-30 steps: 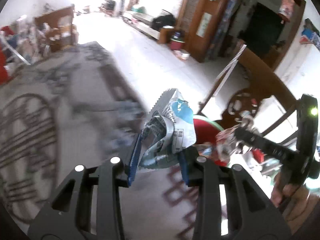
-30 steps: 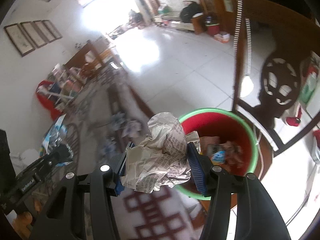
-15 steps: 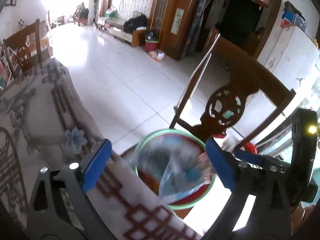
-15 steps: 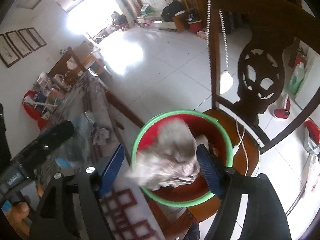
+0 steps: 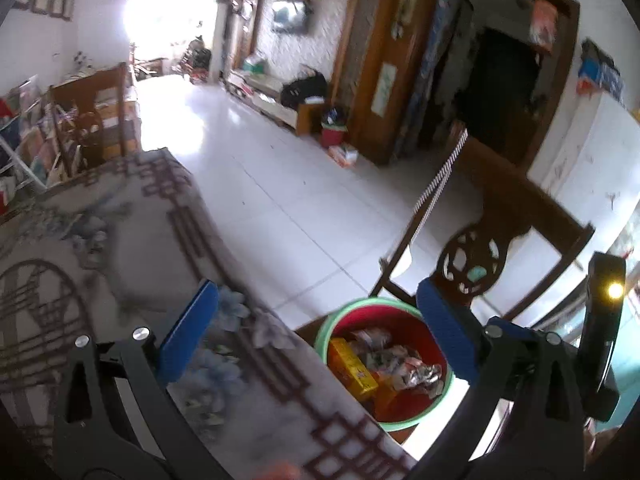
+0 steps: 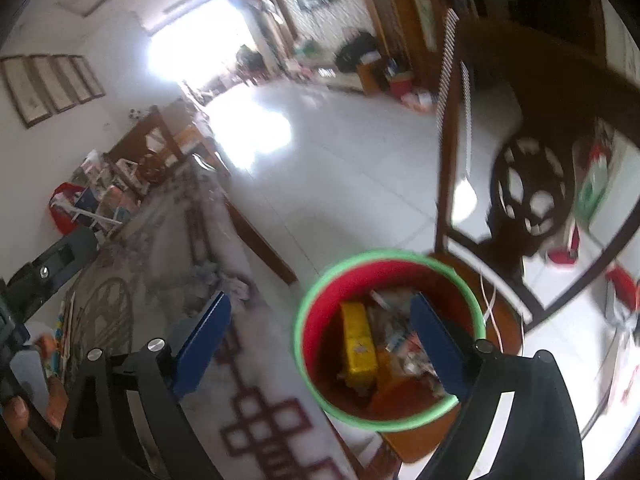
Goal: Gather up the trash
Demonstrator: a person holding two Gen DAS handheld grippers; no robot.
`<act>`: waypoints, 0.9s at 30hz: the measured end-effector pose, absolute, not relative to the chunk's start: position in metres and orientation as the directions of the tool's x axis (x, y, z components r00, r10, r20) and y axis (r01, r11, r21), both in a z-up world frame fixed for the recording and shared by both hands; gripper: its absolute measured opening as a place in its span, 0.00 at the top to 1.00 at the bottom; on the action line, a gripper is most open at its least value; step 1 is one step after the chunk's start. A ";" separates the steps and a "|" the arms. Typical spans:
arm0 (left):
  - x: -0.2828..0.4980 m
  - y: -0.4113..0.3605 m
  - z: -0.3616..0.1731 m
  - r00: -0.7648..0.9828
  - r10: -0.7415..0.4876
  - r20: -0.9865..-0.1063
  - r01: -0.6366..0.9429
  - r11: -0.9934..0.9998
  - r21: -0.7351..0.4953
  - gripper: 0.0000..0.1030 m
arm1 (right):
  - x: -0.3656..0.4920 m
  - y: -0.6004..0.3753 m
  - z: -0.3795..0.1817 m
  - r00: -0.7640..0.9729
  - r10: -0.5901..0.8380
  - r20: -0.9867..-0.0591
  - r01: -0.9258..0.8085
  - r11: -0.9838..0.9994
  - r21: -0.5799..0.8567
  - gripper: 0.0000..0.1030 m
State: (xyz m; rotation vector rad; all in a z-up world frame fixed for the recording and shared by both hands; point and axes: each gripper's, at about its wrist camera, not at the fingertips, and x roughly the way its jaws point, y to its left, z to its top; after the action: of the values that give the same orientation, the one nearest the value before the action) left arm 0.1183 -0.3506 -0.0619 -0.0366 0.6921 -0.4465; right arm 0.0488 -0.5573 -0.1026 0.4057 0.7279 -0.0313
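Now both tools are empty. The left tool (image 5: 316,332) has just been opening and its blue pads stand as wide as they go, nothing between them; the right tool (image 6: 320,336) has likewise been spreading and holds nothing, its right pad low over the bin's mouth. Just beyond the pads, at the lower centre of both views, the red bin (image 5: 332,326) with the green rim sits on a wooden chair (image 5: 516,204) beside the table (image 5: 132,248). Inside lie a yellow box (image 6: 358,338) and crumpled wrappers (image 5: 404,364), so this drop looks finished. More scraps (image 6: 228,282) lie on the patterned cloth at the right view's centre left, seemingly yet to collect.
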 end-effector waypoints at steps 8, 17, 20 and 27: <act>0.077 -0.262 -0.021 0.886 -0.232 -0.401 0.201 0.972 -0.118 0.05 | 0.010 -0.478 -0.046 0.952 -0.028 -0.305 0.102 0.968 0.228 0.07; 0.043 -0.164 -0.009 0.925 -0.090 -0.369 0.064 0.995 -0.080 0.05 | 0.004 -0.381 -0.040 0.968 0.021 -0.252 0.024 0.984 0.174 0.07; 0.038 -0.133 -0.012 0.916 -0.040 -0.400 0.016 0.998 -0.065 0.05 | 0.005 -0.349 -0.038 0.967 0.065 -0.247 -0.023 0.985 0.168 0.07; 0.030 -0.079 -0.019 0.897 0.018 -0.442 -0.054 0.996 -0.071 0.05 | 0.003 -0.290 -0.041 0.951 0.129 -0.281 -0.087 0.984 0.156 0.07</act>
State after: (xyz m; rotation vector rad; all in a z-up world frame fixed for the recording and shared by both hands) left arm 0.0295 -0.0788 -0.0187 -0.0820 0.4568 0.0372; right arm 0.0031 -0.2903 -0.0407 0.1423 0.2948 0.1103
